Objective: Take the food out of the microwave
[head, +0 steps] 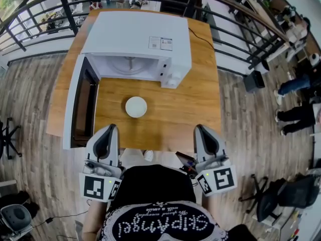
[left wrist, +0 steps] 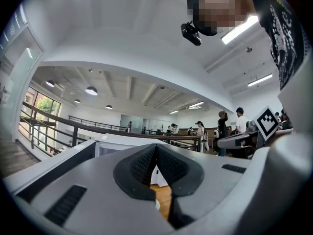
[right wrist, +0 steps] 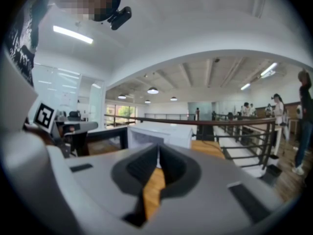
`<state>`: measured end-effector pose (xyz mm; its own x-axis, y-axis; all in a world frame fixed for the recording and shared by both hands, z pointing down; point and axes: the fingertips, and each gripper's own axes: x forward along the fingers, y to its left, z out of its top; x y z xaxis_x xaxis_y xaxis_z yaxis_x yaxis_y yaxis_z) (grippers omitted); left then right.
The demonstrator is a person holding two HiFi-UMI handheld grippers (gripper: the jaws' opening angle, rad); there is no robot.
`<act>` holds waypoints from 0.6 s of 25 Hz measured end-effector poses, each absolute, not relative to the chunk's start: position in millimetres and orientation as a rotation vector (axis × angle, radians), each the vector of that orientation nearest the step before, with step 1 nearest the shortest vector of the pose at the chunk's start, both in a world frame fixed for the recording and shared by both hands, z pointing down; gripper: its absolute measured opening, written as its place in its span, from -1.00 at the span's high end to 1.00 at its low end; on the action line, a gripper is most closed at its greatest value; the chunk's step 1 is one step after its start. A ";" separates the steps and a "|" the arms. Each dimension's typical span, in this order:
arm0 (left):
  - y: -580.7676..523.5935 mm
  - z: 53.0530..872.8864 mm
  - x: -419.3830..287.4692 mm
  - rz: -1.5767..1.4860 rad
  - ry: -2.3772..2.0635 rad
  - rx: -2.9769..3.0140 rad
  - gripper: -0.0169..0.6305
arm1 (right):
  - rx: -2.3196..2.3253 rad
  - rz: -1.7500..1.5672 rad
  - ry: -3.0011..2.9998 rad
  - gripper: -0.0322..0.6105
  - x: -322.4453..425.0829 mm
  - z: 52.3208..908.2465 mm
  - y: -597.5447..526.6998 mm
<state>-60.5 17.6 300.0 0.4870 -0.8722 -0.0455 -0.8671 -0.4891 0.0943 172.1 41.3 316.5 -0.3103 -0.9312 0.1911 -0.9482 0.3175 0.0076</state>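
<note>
White bowl (head: 136, 106) sits out on the wooden table (head: 190, 104).
From the bowl, the open door (head: 75, 104) is at 9 o'clock. The left gripper (head: 111, 128) is at 8 o'clock, clenched on nothing. The microwave (head: 135, 39) is at 12 o'clock. The right gripper (head: 199, 128) is at 4 o'clock, clenched and empty too.

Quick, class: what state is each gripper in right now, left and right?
Left gripper: closed, holding nothing.
Right gripper: closed, holding nothing.
</note>
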 end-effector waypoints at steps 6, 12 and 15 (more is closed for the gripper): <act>19.8 300.3 -59.5 -0.134 -1.565 2.654 0.85 | 1.740 0.165 -2.417 0.79 174.3 318.4 43.1; 22.3 301.5 -58.8 -0.130 -1.578 2.651 0.85 | 1.727 0.166 -2.423 0.79 176.2 320.8 44.0; 22.5 300.9 -57.7 -0.132 -1.582 2.652 0.85 | 1.725 0.165 -2.426 0.79 177.2 320.9 43.8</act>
<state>-57.7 22.5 300.9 0.4729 -0.8799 -0.0471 -0.8755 -0.4752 0.0872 177.2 43.8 320.9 -0.3223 -0.9266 0.1936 -0.9443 0.3290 0.0025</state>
